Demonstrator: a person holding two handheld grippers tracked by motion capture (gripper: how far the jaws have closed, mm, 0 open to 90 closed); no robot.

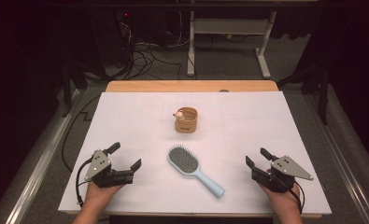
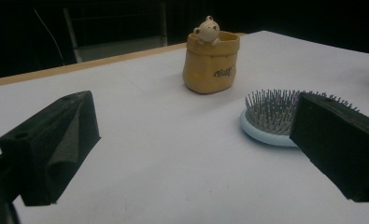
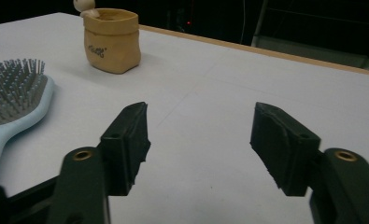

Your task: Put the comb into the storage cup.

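Observation:
A light blue hairbrush (image 1: 191, 168) lies bristles up at the table's front middle, handle toward the front right; its head also appears in the left gripper view (image 2: 268, 116) and the right gripper view (image 3: 14, 100). A tan bag-shaped pot (image 1: 187, 120) with a small bear figure on its rim stands behind it (image 2: 211, 60) (image 3: 111, 39). My left gripper (image 1: 124, 157) rests at the front left, jaws wide open and empty (image 2: 191, 149). At the front right my right gripper (image 1: 258, 157) stands open with nothing between its jaws (image 3: 198, 140).
A white sheet (image 1: 126, 116) covers the wooden table (image 1: 191, 86). Beyond the far edge are the white legs of another table (image 1: 264, 46) and cables on the floor (image 1: 145, 58). Bare sheet lies around both objects.

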